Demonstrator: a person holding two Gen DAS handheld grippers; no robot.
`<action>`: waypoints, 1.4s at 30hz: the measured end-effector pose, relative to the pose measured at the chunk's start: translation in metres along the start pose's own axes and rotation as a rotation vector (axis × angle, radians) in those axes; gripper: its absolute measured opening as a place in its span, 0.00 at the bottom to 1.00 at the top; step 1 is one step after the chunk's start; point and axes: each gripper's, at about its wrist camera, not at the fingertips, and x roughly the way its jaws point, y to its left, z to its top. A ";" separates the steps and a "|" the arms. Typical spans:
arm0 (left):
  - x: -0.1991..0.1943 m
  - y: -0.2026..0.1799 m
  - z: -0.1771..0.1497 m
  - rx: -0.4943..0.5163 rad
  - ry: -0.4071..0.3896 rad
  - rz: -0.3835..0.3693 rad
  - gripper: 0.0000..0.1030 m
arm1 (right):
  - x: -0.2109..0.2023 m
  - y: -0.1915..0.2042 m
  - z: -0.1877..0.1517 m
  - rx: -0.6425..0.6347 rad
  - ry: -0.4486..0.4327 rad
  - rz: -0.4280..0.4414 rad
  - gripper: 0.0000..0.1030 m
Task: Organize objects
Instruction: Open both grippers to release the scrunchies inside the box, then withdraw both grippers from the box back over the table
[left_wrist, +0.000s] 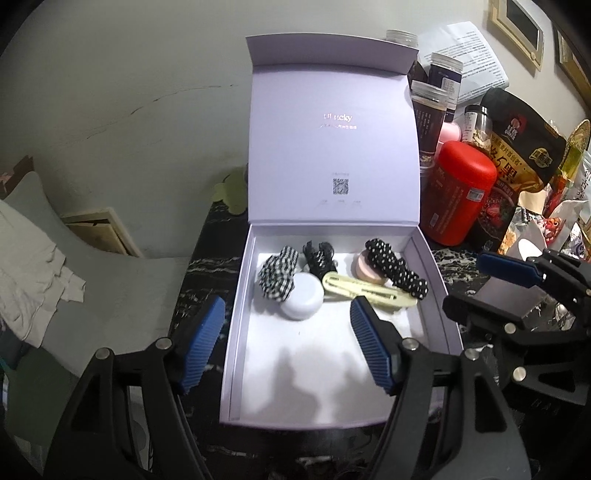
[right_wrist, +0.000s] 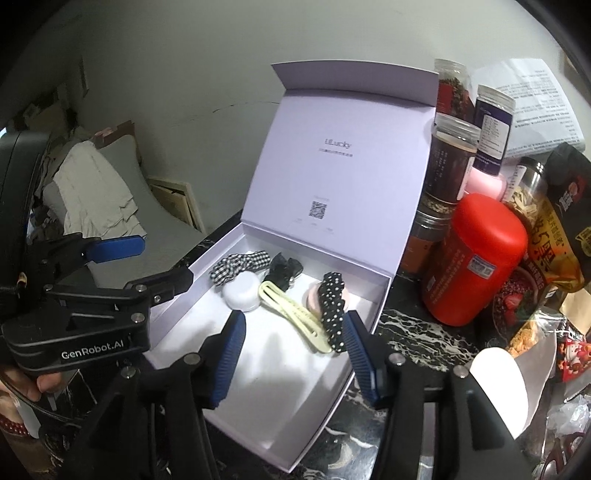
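Observation:
A lilac box stands open on the dark marble top, its lid upright at the back. At the box's far end lie a gingham scrunchie, a black lace tie, a white round case, a cream hair clip, a pink round pad and a polka-dot scrunchie. My left gripper hovers open over the box's left wall. My right gripper is open above the box's right side, holding nothing.
Right of the box crowd a red canister, several jars, a dark snack bag and printed paper. A grey cushion with pale cloth lies beyond the table's left edge. A hand grips the left tool.

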 end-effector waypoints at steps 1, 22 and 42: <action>-0.002 0.001 -0.002 -0.001 0.002 0.003 0.67 | -0.002 0.002 -0.001 -0.004 -0.002 0.002 0.54; -0.042 0.015 -0.046 -0.033 0.015 0.049 0.68 | -0.037 0.042 -0.025 -0.044 -0.017 0.013 0.54; -0.042 0.026 -0.090 -0.019 0.066 0.012 0.68 | -0.047 0.066 -0.067 -0.012 0.048 -0.011 0.54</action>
